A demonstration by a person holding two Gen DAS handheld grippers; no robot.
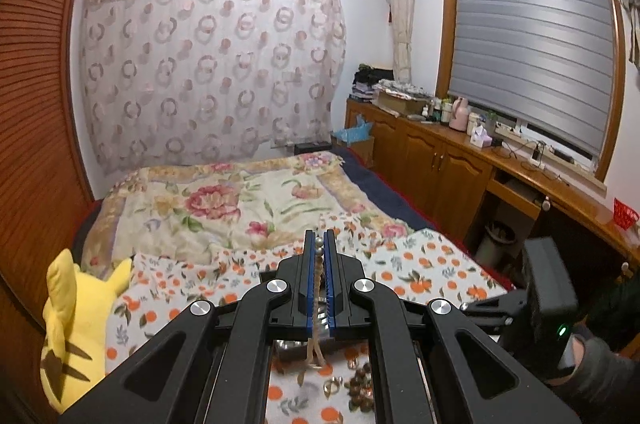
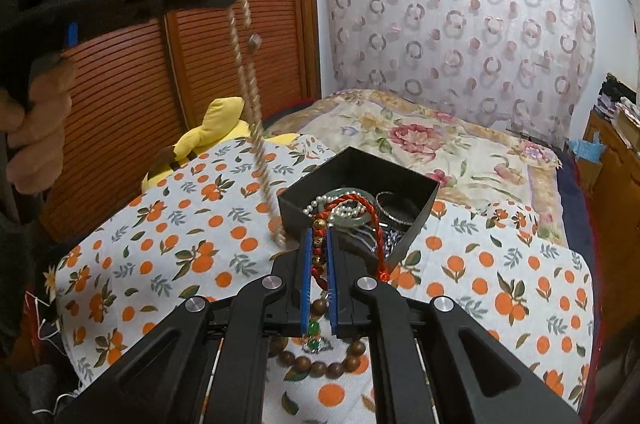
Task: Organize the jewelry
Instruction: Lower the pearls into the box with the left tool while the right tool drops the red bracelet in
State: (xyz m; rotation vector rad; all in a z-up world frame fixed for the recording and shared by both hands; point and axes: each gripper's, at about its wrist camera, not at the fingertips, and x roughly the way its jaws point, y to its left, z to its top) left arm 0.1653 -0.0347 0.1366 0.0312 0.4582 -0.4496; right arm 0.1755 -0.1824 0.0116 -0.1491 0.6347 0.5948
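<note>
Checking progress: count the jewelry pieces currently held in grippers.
2. A pale bead strand hangs from the left gripper; a red cord bracelet sits in the right gripper.

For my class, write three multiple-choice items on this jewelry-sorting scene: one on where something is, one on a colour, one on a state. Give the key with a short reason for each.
1. Where does the black box stand?
A. On the orange-print cloth on the bed
B. On the wooden counter
C. On the floor

2. What colour is the cord bracelet held by the right tongs?
A. Green
B. Red
C. Blue

3. What state is the pearl necklace held by the left tongs in?
A. Coiled inside the box
B. Lying flat on the cloth
C. Hanging in the air from the tongs

Key:
1 A: the orange-print cloth shows all around the box.
2 B: the twisted cord between the pads is red, with gold-brown beads.
3 C: the right wrist view shows it dangling from the closed tongs, down beside the box.
</note>
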